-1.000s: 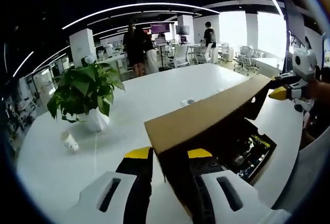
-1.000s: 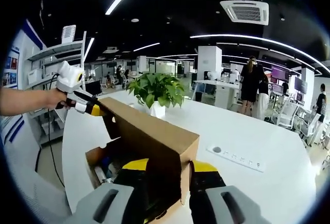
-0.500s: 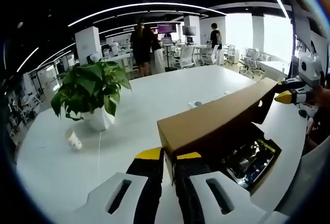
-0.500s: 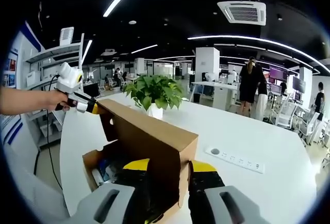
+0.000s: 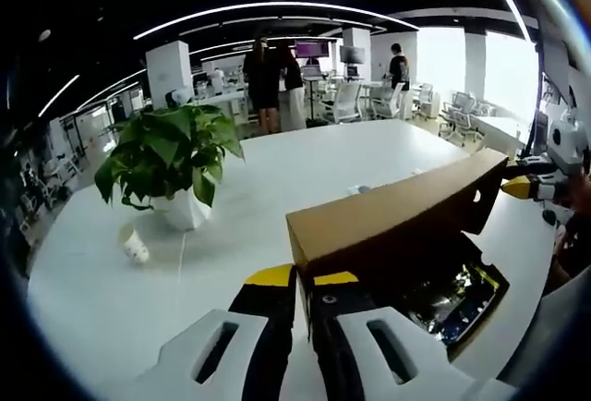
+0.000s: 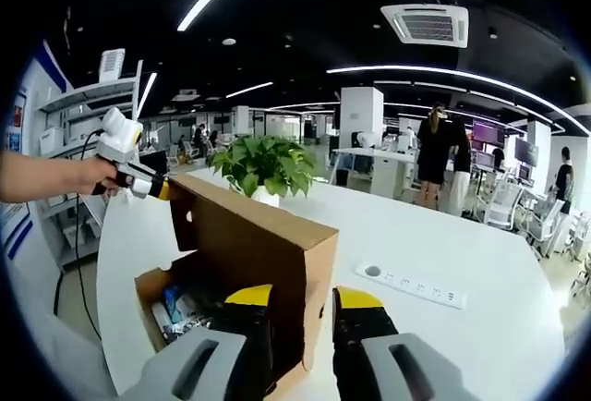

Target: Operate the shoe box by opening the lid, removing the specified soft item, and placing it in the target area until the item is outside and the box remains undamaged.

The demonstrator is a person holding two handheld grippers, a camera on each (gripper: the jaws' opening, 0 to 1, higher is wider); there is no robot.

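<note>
1. Brown cardboard shoe box lid (image 5: pixel 392 221) is raised over the open box (image 6: pixel 157 285) on the white round table (image 5: pixel 185 272).
2. Left gripper (image 5: pixel 302 283) and right gripper (image 6: pixel 302 297) each pinch one lid end.
3. Risk: uneven pulling could tear the hinge or drag the box.
4. The soft item inside is unclear.

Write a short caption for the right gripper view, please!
Both grippers lift the cardboard lid off the shoe box on a white table.
</note>
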